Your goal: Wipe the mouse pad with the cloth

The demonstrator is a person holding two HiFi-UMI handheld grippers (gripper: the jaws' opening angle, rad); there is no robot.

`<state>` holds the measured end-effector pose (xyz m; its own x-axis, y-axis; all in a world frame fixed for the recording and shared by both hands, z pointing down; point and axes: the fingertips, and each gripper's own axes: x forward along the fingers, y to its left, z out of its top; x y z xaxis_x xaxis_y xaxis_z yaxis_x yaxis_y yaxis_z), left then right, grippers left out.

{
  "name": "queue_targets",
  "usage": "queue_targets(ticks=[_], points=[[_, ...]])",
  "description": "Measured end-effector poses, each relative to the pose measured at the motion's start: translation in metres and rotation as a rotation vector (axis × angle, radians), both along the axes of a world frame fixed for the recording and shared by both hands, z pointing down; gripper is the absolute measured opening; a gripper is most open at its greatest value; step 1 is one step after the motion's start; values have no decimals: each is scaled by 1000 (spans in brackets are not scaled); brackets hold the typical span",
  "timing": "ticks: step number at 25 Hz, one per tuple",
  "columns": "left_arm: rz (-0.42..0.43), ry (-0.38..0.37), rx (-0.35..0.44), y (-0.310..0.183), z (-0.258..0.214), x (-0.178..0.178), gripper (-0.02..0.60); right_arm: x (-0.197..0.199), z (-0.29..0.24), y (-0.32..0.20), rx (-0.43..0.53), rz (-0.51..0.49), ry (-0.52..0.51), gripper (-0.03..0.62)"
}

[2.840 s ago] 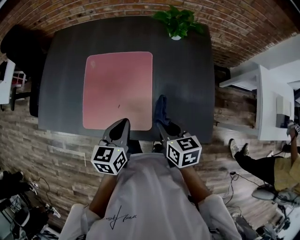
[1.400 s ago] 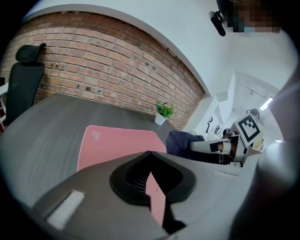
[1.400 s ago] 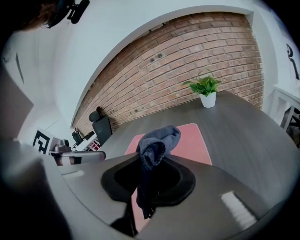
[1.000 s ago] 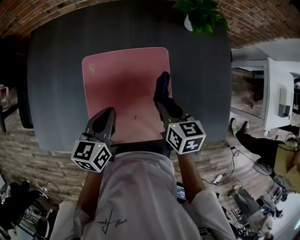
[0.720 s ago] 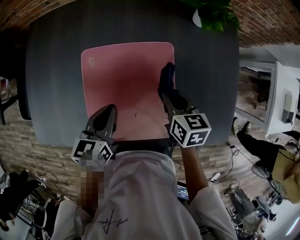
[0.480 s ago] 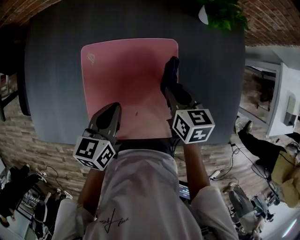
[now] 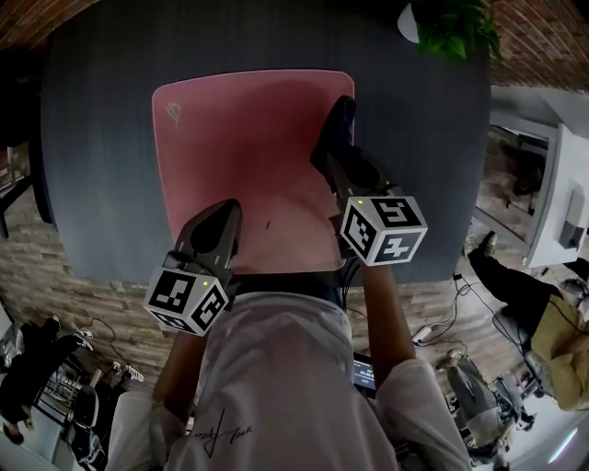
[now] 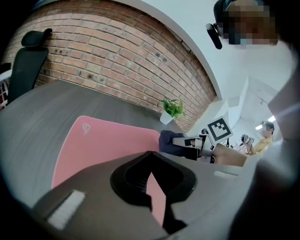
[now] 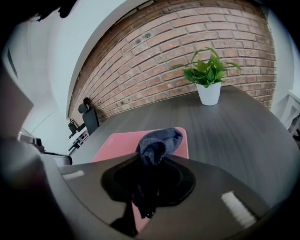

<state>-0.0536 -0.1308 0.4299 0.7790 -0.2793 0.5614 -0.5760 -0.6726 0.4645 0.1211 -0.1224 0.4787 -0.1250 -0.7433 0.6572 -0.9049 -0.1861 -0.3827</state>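
The pink mouse pad (image 7: 244, 147) lies flat on the dark table (image 7: 92, 147). A dark blue cloth (image 7: 337, 124) sits bunched over the pad's right edge, with my right gripper (image 7: 329, 159) shut on its near end. In the right gripper view the cloth (image 9: 161, 139) bulges out past the closed jaws, above the pad (image 9: 119, 140). My left gripper (image 7: 224, 212) is over the pad's near edge, shut and holding nothing. In the left gripper view its tips (image 8: 150, 153) meet over the pad (image 8: 101, 143), and the cloth (image 8: 169, 142) shows to the right.
A potted plant (image 7: 451, 26) stands at the table's far right corner, also seen as the plant (image 9: 208, 79) in the right gripper view. A black chair (image 8: 28, 58) stands left of the table, by a brick wall. A person sits on the floor at the right (image 7: 543, 322).
My right gripper has carried the cloth forward from the bare table at the pad's near right corner up along the pad's right edge. The left gripper has stayed at the pad's near edge.
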Motion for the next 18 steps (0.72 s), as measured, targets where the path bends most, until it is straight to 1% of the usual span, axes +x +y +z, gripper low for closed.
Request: queue_targets(ticks=[5,9,12,18], points=[[4,-3,0,-4,2,1,12,-3,9,-12,-7,1,-26,58],[-4,-6,-3,-9,4,-3,12,-10,14,-24,-2,0,-73,58],[-5,-8,-7,-11,6,-5,12,-14,17,-31,-3,-4,-83,58],[-7,-7,-18,-15,9,-7,12,-28,24,-44,-4,-39,-114,58]])
